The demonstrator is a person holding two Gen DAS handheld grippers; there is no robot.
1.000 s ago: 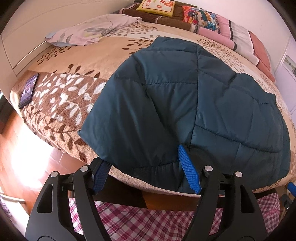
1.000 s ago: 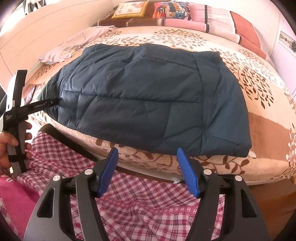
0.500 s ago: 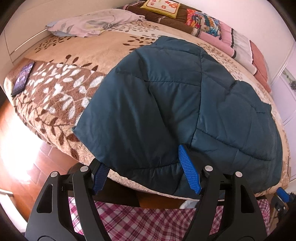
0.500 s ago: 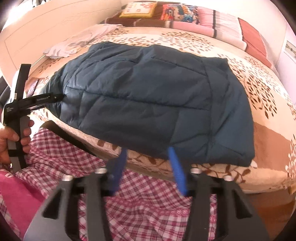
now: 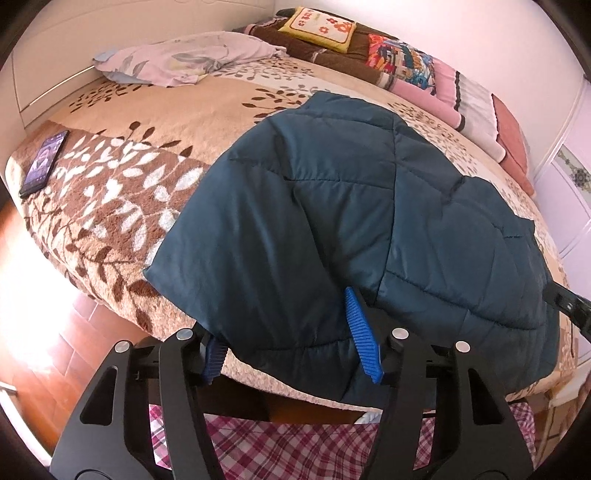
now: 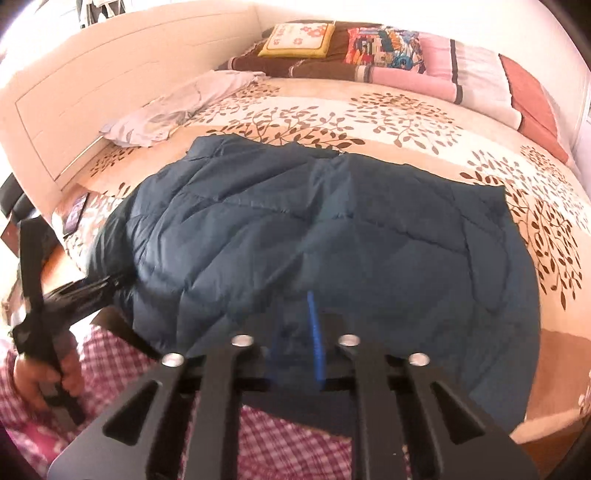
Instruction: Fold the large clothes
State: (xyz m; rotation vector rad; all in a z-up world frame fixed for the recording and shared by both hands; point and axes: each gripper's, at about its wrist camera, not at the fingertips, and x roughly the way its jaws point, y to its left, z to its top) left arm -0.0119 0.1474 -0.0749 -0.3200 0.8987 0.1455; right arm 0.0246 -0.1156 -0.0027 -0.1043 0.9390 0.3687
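Both tongs at jacket [image 5: 332,221] hem

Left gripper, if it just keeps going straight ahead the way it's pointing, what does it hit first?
The left gripper would meet the blue quilted jacket first: its near hem already lies between the open fingers, draped over the bed edge. Depth is hard to judge here.

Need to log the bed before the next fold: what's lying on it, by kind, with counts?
Quilted jacket: 1
Phone: 1
Crumpled pale floral cloth: 1
Yellow cushion: 1
Folded bedding along the far edge (brown, multicolour, pink and white, salmon): 4
Total: 8
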